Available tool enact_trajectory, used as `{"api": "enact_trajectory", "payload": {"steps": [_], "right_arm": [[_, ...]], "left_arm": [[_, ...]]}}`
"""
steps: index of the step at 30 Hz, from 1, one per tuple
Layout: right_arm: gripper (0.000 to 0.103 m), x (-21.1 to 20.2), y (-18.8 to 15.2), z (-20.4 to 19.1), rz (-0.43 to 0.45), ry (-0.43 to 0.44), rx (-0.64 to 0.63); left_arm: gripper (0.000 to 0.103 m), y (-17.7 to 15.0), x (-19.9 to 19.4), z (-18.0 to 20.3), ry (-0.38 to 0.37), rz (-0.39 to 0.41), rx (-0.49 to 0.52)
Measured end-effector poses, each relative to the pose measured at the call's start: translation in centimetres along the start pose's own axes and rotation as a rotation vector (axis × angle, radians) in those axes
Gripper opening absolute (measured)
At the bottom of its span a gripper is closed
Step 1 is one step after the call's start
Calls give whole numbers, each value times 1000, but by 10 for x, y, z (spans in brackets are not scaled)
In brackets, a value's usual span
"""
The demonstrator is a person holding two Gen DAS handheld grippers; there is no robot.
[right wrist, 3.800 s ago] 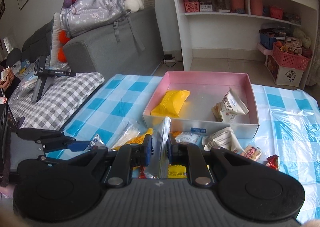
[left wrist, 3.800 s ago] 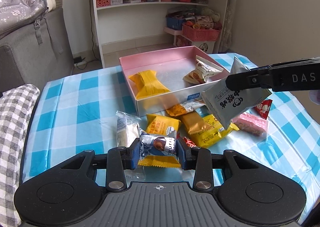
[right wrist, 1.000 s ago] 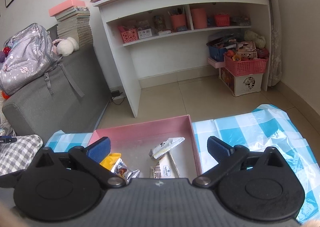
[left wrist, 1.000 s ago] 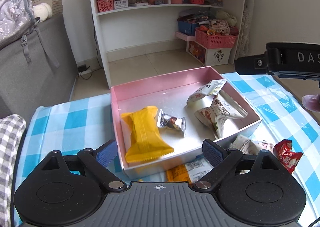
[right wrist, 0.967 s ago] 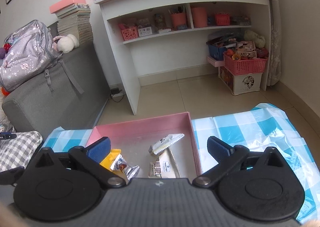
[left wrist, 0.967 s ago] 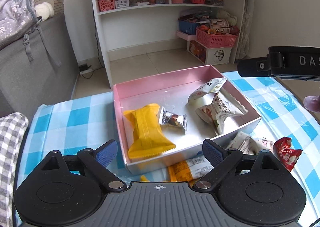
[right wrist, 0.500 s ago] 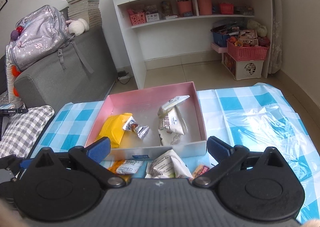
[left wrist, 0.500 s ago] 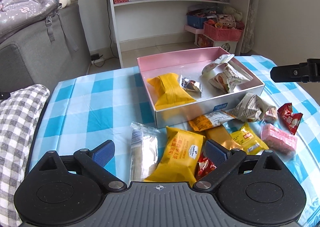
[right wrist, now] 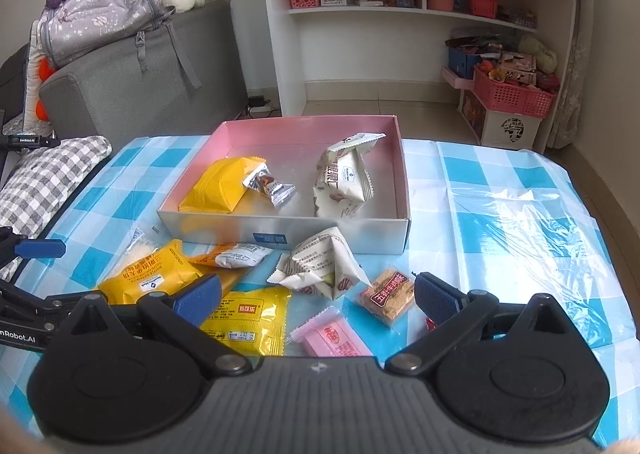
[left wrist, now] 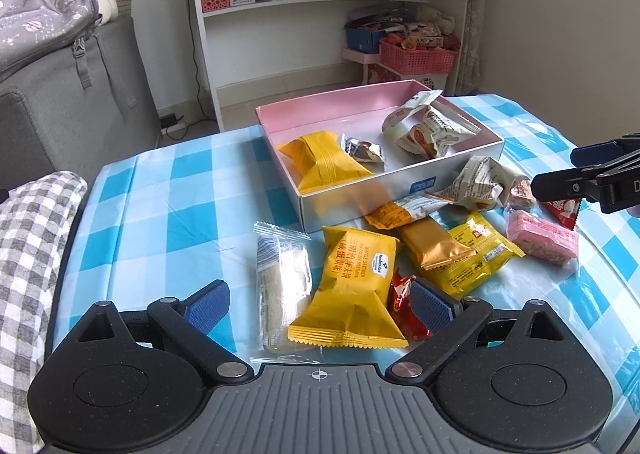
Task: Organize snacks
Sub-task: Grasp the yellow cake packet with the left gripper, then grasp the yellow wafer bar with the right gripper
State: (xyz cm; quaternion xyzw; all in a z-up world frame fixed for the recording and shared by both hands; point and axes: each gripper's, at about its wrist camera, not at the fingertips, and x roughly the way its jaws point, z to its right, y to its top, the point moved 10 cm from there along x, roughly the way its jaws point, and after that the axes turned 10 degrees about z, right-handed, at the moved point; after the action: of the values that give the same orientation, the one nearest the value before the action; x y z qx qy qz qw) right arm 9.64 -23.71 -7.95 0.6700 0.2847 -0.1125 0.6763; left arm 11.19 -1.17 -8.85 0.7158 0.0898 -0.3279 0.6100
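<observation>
The left gripper (left wrist: 320, 304) and the right gripper (right wrist: 318, 296) both hover with jaws spread wide and empty, low over loose snacks on a blue-checked tablecloth (left wrist: 168, 210). Behind stand a white shelf unit (right wrist: 400, 14) and a grey sofa (left wrist: 60, 102). The pink box (left wrist: 320, 104) holds four packets; about ten lie in front of it. Half a second ago both grippers sat slightly farther from the pile, already empty.

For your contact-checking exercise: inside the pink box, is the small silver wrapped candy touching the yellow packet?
Touching. The right wrist view shows the silver candy overlapping the yellow packet's edge, no gap between them.
</observation>
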Motion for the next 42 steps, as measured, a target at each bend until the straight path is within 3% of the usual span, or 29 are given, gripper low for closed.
{"api": "enact_trajectory", "payload": {"steps": [7,15,18,26,33,42], "right_arm": [[103,2,-5,-8,-12,44,-35],[103,9,-20,-31,-35,180,-144],[101,13,-26,-40,-41,225,-202],[75,26,-27,-54,-55,319,-269],[71,31,-27,-69,-86,434,-298],[67,32,-48,-68,-169,424,-380]], "left_arm": [[90,5,3,17,-59,14,40],[55,2,21,20,-97,-27,21],[51,3,27,23,-117,-34,30],[45,7,45,24,-125,-59,23],[42,1,58,20,-123,-105,-15],[39,-5,56,19,-124,-140,-40]]}}
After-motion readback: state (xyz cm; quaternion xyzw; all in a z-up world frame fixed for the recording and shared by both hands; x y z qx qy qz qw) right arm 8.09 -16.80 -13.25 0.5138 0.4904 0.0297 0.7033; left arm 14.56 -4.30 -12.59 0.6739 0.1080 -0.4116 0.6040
